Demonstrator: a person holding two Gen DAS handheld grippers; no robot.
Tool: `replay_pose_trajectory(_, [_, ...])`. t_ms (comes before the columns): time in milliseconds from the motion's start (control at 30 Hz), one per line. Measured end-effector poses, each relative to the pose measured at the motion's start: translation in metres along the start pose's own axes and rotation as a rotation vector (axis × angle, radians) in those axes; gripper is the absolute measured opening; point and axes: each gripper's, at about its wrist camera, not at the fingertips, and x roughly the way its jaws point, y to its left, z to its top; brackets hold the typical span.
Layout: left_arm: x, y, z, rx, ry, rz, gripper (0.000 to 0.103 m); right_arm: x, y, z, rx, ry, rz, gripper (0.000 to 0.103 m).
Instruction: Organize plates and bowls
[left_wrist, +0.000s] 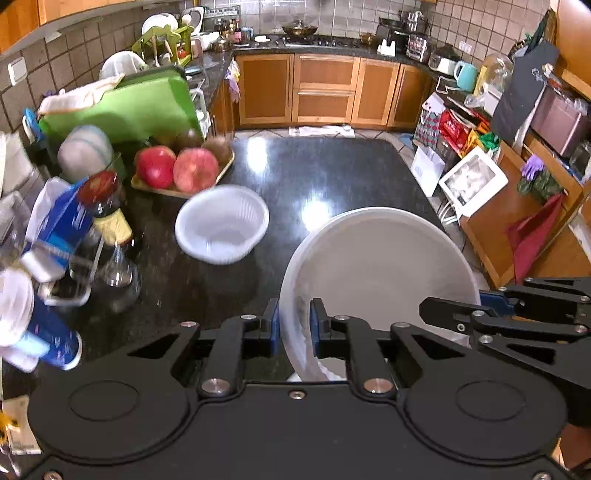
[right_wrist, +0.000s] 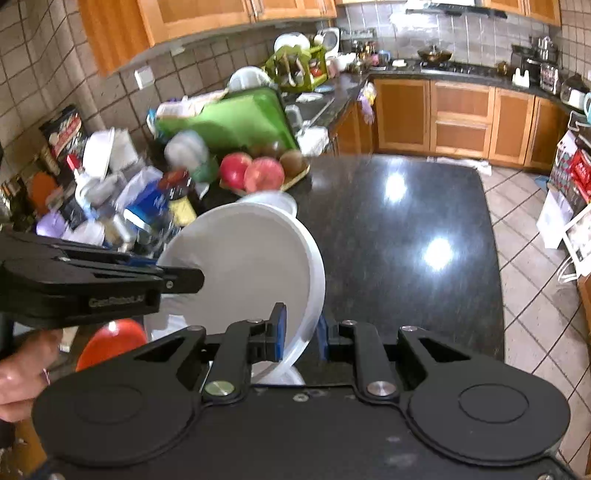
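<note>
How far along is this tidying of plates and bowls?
Early days, I'd guess. Nothing looks stacked yet. In hand: both claws, left and right, grip opposite rims of one big white plate above the dark counter. Left to do: set it down and deal with the white bowl sitting alone beside the fruit tray.

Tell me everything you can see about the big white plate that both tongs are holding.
The large round white plate looks like smooth matte plastic, with a shallow raised rim and a flat centre. It is empty and held tilted above the black speckled stone countertop. The left tongs pinch its rim on one side and the right tongs pinch the opposite edge, blue pads pressed on it. Nothing else touches it.
</note>
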Motion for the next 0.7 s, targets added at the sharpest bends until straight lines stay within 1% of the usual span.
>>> replay_pose_trajectory(167, [-0.002, -0.005, -0.032, 0.021, 0.006, 0.023, 0.021, 0.006, 0.008, -0.036, 0.000, 0.054, 0.007, 0.019])
replay_pose_trajectory(300, [0.004, -0.005, -0.048, 0.015, 0.040, 0.009, 0.021, 0.015, 0.009, -0.055, -0.001, 0.084, -0.007, 0.019])
replay_pose_trajectory(400, [0.012, -0.003, -0.057, 0.005, 0.075, -0.011, 0.021, 0.021, 0.008, -0.062, 0.004, 0.105, -0.013, 0.019])
replay_pose_trajectory(433, [0.015, -0.003, -0.059, 0.001, 0.089, -0.018, 0.021, 0.022, 0.006, -0.063, 0.007, 0.130, -0.018, 0.019])
replay_pose_trajectory(500, [0.020, 0.000, -0.066, -0.011, 0.114, -0.029, 0.021, 0.026, 0.005, -0.067, 0.008, 0.146, -0.017, 0.019])
replay_pose_trajectory(700, [0.026, 0.004, -0.074, -0.029, 0.139, -0.047, 0.021, 0.035, 0.008, -0.070, -0.004, 0.162, -0.020, 0.019])
